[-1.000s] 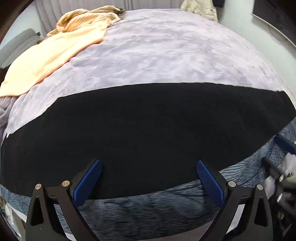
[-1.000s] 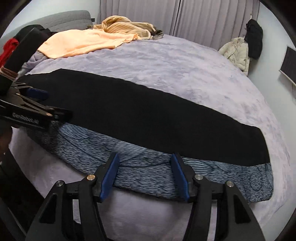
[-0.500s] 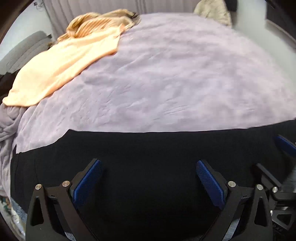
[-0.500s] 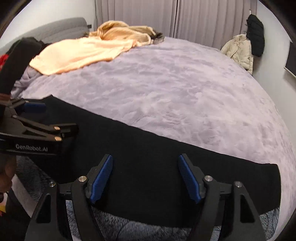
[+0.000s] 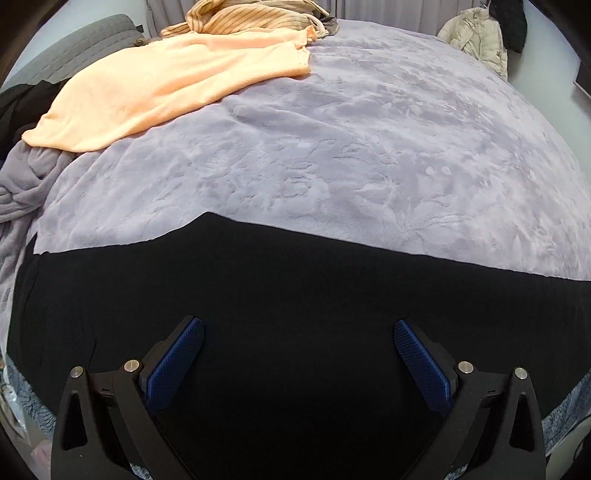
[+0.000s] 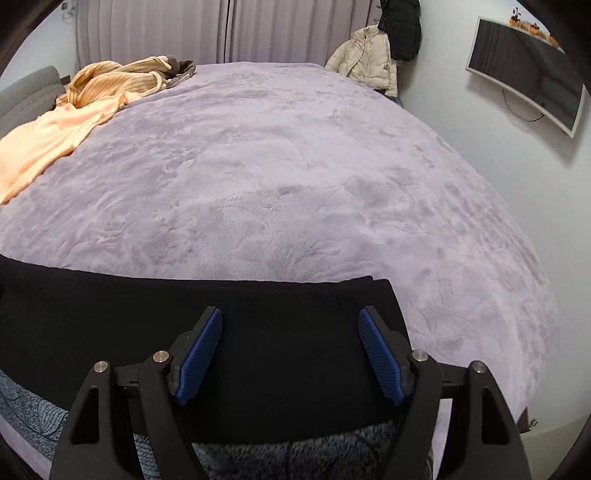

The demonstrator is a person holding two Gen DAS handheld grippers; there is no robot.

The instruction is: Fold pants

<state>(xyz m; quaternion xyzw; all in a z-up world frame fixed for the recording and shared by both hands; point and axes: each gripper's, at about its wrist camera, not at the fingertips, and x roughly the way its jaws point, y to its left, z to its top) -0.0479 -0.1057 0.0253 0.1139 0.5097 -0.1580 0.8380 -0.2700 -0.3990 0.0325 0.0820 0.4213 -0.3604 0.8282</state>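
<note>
The black pants [image 5: 295, 295] lie flat in a long strip across the near side of the bed. My left gripper [image 5: 298, 328] hangs over their middle, open wide, its blue pads clear of the cloth. In the right wrist view the pants' right end [image 6: 110, 314] stops just past my right gripper [image 6: 291, 314]. That gripper's jaws are opening. The black cloth lies beneath them, and the pads do not press on it.
A lilac bedspread [image 5: 369, 147] covers the bed. A blue-grey patterned cloth [image 6: 295, 454] shows under the pants' near edge. A peach garment [image 5: 166, 85] and a striped beige one [image 5: 251, 14] lie at the far left. Jackets [image 6: 369, 62] and a screen [image 6: 528, 81] hang on the wall.
Both grippers have moved forward from the blue-grey cloth to above the black pants. The right jaws have widened. Neither gripper shows in the other's view any more.
</note>
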